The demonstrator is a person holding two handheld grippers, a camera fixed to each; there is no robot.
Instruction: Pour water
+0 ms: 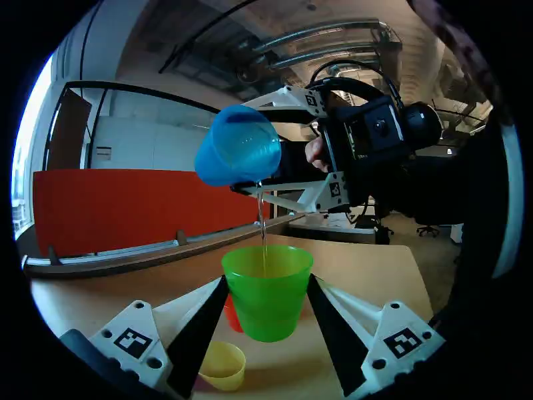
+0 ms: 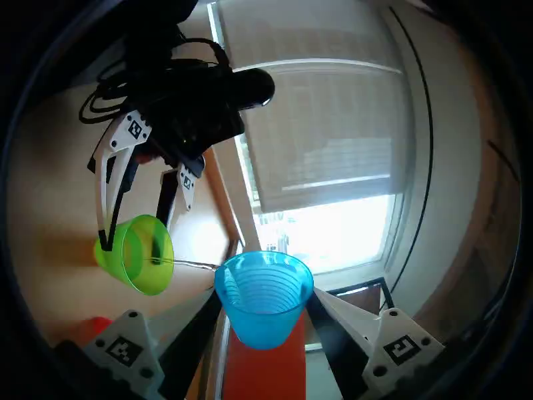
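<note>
Jaws closed on both cups: left gripper (image 1: 266, 283) holds green cup (image 1: 266, 313); right gripper (image 2: 265, 297) tips blue cup (image 1: 236, 147) above it, water (image 1: 262, 227) streaming in; we judge thin plastic, light, squashy; grip mid-wall, gently.

Tilted blue cup (image 1: 238, 145) pours water (image 1: 262, 223) into green cup (image 1: 267, 292) below.

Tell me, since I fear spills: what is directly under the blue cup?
A thin water stream falls from the tilted blue cup into the green cup held by the left gripper. The green cup's wall hides the water level.
</note>
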